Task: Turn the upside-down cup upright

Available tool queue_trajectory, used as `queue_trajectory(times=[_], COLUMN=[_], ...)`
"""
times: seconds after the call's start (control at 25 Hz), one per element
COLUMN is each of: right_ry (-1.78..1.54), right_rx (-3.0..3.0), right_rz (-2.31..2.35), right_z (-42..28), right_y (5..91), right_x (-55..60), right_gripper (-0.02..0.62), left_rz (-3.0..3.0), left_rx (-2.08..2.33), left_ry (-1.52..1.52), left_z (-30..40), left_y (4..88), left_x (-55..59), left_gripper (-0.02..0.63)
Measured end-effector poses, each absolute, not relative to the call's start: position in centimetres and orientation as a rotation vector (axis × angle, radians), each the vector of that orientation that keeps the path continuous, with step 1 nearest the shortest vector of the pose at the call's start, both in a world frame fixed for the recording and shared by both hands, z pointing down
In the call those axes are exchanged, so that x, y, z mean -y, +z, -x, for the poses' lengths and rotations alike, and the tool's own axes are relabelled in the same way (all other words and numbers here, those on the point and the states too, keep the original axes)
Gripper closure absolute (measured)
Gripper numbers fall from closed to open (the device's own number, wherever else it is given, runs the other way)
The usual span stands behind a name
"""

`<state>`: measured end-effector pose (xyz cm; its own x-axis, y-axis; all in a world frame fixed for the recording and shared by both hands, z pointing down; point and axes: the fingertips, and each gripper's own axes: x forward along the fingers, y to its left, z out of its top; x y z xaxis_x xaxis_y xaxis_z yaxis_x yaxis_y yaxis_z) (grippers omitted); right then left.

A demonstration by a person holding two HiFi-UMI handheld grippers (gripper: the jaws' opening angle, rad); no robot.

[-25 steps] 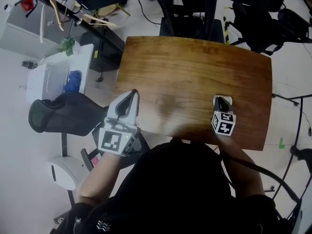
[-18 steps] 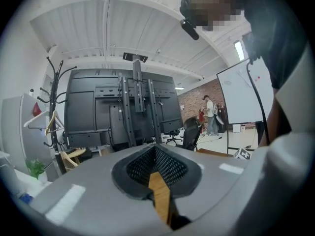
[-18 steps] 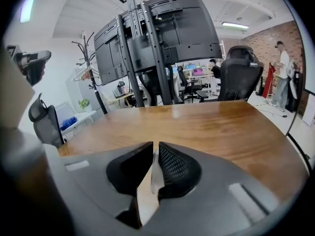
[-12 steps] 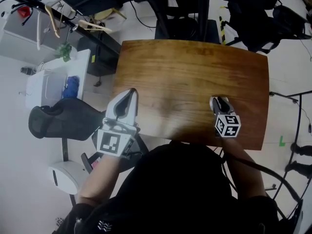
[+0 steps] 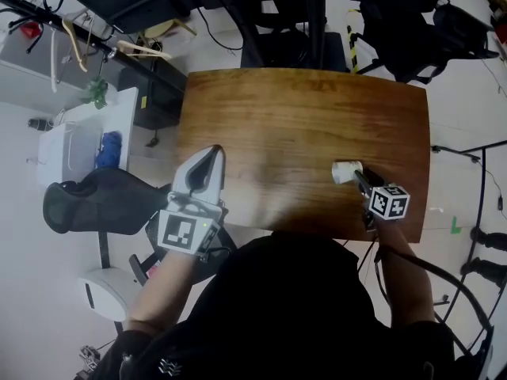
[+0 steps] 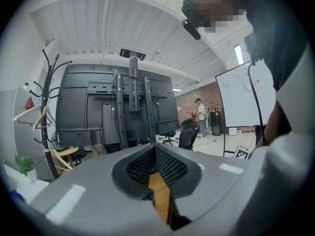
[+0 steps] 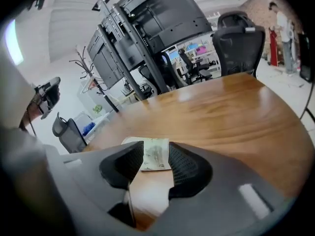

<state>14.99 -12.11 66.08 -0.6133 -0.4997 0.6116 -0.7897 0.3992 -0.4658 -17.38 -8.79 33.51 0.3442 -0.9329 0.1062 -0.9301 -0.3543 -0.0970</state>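
Pulled back toward the near table edge and off to the right since a second ago: grey plastic right gripper point(image 7: 156, 144), no longer covering the cup it sat over then.

Leftmost, grey plastic left gripper point(image 5: 209, 157), smooth moulded shell tapering to a point, with a black-and-white marker cube point(image 5: 188, 233) at its rear. Tips poised over the table's near left corner. Black mesh-textured pads point(image 6: 168, 164) closed tip to tip, gripping nothing, only a sliver of wood showing behind them.

Across the middle, glossy brown wooden table point(image 5: 301, 117), a rectangle with rounded corners and streaky grain.

Toward the near right of that top, small white cup point(image 5: 345, 171), short and near-cylindrical, matte, with a faint greyish print on its side. Resting on the wood just beyond the right gripper's tips. Too blurred to tell which end is up.

Rightmost, the right gripper again, angled down at the table, jaws opening and standing wide. Cup framed between the tips, pads not pressing on it.
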Motion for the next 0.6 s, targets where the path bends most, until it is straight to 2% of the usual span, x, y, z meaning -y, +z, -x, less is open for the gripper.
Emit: queue_trajectory(times=[0.28,0.6], right_ry=[1.101,0.900], right_rx=[2.291,2.266], right_rz=[-1.090,-1.077], right_z=[-13.8,-13.2], right_y=[66.2,64.7], right_x=[11.6,11.3], right_gripper=[0.463,0.495], left_rz=[2.562,2.571], left_rx=[-1.739,-1.725], left_ry=[-0.256,-0.250], left_z=[16.8,16.5], left_y=[33.5,33.8], left_x=[9.5,9.6], left_gripper=[0.606,0.606])
